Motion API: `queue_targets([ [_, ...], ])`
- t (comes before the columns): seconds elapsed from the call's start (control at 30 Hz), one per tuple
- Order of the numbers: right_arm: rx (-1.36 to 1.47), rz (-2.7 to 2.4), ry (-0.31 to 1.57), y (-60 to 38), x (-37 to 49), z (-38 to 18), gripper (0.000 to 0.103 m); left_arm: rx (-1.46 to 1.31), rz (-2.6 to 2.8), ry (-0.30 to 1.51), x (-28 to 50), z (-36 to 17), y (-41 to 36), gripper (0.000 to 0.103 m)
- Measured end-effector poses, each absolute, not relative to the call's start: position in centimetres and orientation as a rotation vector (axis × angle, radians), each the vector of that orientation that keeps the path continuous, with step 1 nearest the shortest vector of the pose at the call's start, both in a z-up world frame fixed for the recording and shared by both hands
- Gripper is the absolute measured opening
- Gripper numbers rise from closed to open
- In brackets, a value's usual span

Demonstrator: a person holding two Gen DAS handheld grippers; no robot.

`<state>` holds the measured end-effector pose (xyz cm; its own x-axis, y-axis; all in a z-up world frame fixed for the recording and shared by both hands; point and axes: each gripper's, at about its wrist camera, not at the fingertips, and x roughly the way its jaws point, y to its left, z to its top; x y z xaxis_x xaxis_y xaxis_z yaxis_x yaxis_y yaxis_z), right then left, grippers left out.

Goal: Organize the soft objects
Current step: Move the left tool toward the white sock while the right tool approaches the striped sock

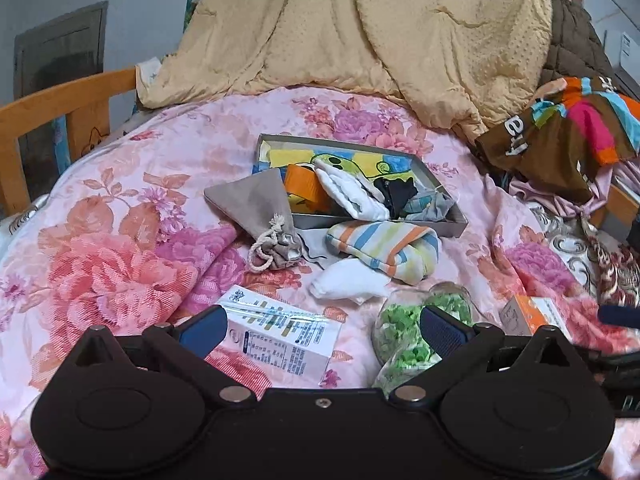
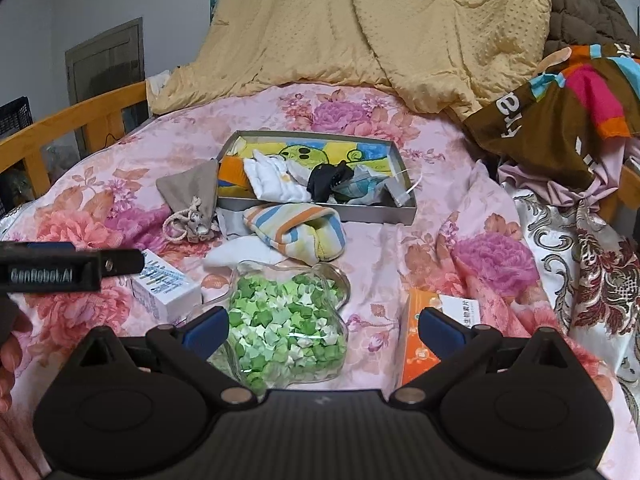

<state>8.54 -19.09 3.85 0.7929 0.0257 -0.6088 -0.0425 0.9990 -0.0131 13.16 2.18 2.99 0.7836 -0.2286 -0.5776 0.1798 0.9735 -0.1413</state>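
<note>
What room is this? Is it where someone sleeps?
Most likely a bedroom: everything lies on a bed with a pink flowered bedspread, a wooden bed rail runs along one side, and a yellow blanket is heaped at the back.

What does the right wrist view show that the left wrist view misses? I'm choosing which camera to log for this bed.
Only the right wrist view shows the other gripper's black body with its lettering, a bare hand beside it at the left edge, and a dark crate beyond the bed rail. The left wrist view shows nothing of note that the right lacks. Both share the grey tray of soft items, the striped pouch, the drawstring bag, the jar of green paper stars and the white carton.
</note>
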Motion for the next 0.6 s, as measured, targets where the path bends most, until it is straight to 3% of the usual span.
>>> queue_targets([
  [0.6, -0.027, 0.037, 0.594, -20.7, 15.5, 2.4, 0.102, -0.158, -0.307, 0.679, 19.8, 1.0, 2.1, 0.102],
])
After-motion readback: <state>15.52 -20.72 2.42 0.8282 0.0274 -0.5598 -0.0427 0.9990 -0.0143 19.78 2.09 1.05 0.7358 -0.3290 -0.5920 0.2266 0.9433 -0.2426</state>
